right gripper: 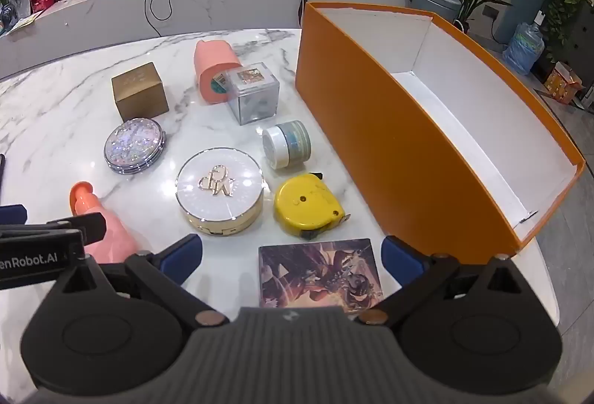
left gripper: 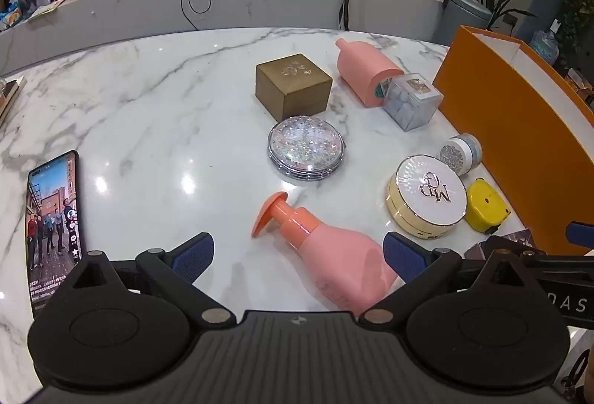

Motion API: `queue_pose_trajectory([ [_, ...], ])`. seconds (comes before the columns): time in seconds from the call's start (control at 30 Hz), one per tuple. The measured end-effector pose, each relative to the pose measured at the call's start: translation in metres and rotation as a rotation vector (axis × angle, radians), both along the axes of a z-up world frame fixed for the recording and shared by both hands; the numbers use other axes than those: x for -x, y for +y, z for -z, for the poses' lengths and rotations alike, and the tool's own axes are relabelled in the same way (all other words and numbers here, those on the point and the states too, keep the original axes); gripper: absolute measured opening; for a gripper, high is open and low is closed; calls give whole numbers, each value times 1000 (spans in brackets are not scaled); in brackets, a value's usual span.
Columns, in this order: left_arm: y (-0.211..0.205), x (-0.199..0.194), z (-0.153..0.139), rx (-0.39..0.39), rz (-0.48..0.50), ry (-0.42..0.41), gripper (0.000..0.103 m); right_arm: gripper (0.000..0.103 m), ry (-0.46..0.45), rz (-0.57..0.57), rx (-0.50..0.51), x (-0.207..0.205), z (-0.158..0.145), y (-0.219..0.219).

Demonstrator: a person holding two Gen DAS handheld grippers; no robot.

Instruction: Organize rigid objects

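Currently both grippers hang spread wide and empty, left gripper [left gripper: 299,257] over the lying pink pump bottle [left gripper: 334,248], right gripper [right gripper: 291,261] over the printed card [right gripper: 321,274] beside the empty orange box [right gripper: 408,151]: I'd straddle the bottle's body squarely, close, lift, then box it.

Both fisheye views sit on the handheld units, looking forward and steeply down along their own tongs at the white marble tabletop [left gripper: 148,114] from close range. The left view stands left, nearest the lying pink pump bottle [left gripper: 326,248]; the right view stands right, facing the open orange cardboard box [right gripper: 389,159]. Both share the round white-and-gold compact [left gripper: 427,203] and yellow tape measure [right gripper: 306,205].
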State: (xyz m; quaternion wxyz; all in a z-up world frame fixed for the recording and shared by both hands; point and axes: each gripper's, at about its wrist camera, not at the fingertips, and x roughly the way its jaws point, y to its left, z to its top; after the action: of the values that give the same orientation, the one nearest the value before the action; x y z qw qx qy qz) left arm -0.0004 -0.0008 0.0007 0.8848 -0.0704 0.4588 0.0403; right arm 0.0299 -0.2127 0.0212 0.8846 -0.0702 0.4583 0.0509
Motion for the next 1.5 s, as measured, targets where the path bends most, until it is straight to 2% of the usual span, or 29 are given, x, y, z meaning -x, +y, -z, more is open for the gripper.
queue_pose_trajectory([
  [0.13, -6, -2, 2, -26, 5, -6, 103, 101, -2, 0, 1, 0, 0, -1],
  [0.3, -1, -4, 1, -2, 8, -5, 103, 101, -2, 0, 1, 0, 0, -1],
  [1.5, -3, 1, 0, -14, 17, -7, 103, 101, 5, -1, -7, 0, 2, -2],
])
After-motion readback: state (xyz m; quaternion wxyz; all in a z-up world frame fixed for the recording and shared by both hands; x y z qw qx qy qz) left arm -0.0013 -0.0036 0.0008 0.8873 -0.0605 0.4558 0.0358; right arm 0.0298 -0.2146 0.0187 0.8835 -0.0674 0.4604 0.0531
